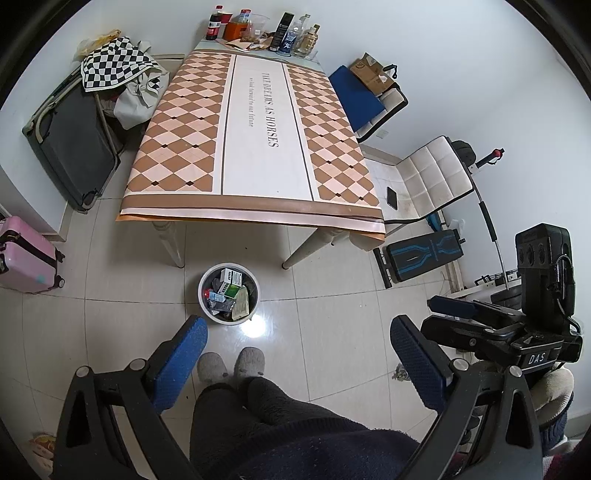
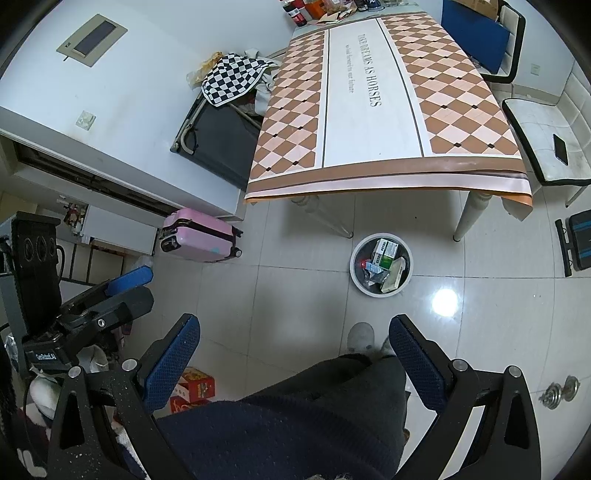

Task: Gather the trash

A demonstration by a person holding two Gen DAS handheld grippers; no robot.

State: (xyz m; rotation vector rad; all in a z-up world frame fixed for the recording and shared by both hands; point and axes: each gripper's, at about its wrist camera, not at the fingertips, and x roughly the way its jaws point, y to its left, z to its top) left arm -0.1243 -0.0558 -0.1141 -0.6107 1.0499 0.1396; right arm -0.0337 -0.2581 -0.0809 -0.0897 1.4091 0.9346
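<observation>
A round white trash bin (image 1: 207, 306) stands on the tiled floor in front of the table, holding boxes and wrappers (image 1: 231, 291). It also shows in the right wrist view (image 2: 356, 275). My left gripper (image 1: 297, 334) is open and empty, held high above the floor near the person's legs. My right gripper (image 2: 293, 336) is open and empty too. The right gripper's body shows at the right of the left wrist view (image 1: 454, 306). The table (image 1: 258, 155) has a checkered cover, with bottles and packets (image 1: 266, 33) at its far end.
A pink suitcase (image 2: 201, 234) stands left of the table. White chairs (image 1: 424, 177) are on the right, one with a phone (image 1: 391, 197). A folded dark cot with checkered cloth (image 1: 107, 66) leans left. The person's slippers (image 1: 231, 363) are near the bin.
</observation>
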